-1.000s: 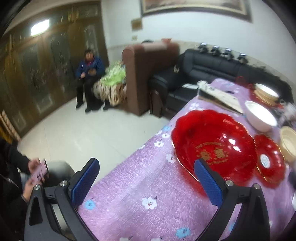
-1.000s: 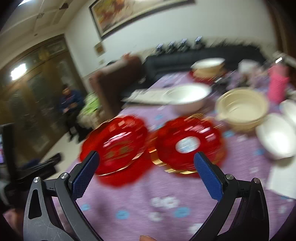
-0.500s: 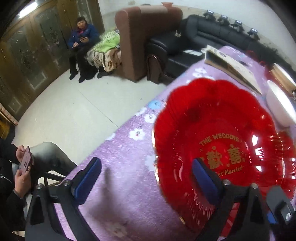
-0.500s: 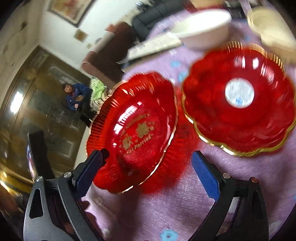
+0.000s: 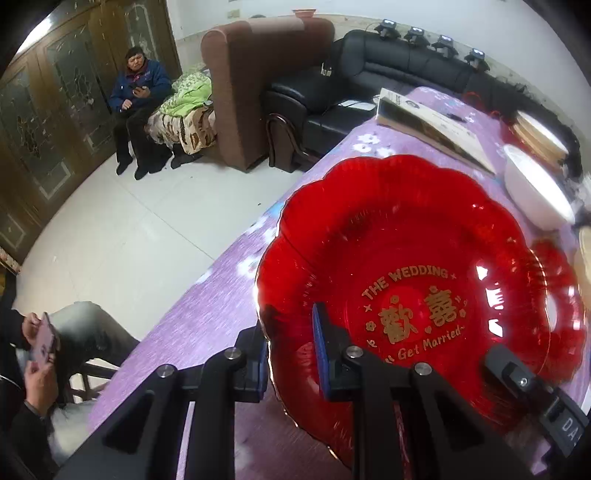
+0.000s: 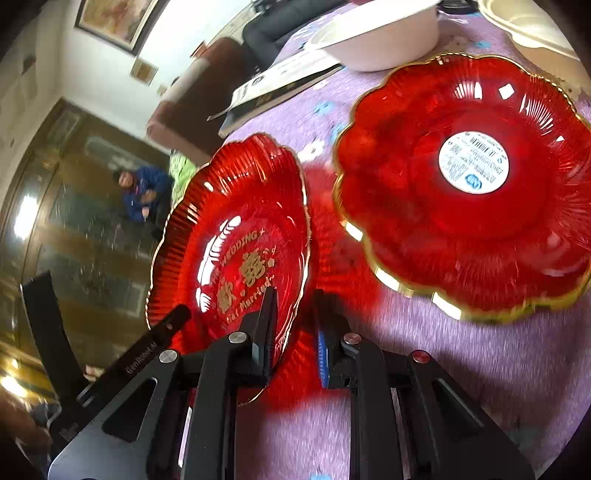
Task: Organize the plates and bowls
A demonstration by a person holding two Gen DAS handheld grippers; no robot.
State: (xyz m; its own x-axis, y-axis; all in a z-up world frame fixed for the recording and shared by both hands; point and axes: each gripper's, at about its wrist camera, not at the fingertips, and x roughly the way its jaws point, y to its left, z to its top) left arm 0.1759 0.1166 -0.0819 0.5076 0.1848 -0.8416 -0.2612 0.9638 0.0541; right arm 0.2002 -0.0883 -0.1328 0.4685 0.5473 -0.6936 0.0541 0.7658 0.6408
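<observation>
A large red scalloped plate with gold wedding lettering [image 5: 406, 240] lies on the purple flowered tablecloth [image 5: 207, 314]. My left gripper [image 5: 290, 354] has its jaws closing on the plate's near left rim, one pad under the edge and one inside. In the right wrist view the same plate [image 6: 236, 221] has its other near rim between the closing jaws of my right gripper [image 6: 295, 339]. A second red plate with a gold rim and a white round label [image 6: 461, 184] lies just to the right, apart from both grippers.
A white bowl [image 6: 380, 37] and a cream bowl [image 6: 524, 22] stand beyond the plates, beside a flat booklet [image 5: 432, 125]. The table's edge runs close to the left of the wedding plate. One person sits on a couch [image 5: 136, 99]; another holds a phone [image 5: 37, 339].
Both grippers came down to the wedding plate from wide open. Their jaws have narrowed onto its near rim, left and right.
</observation>
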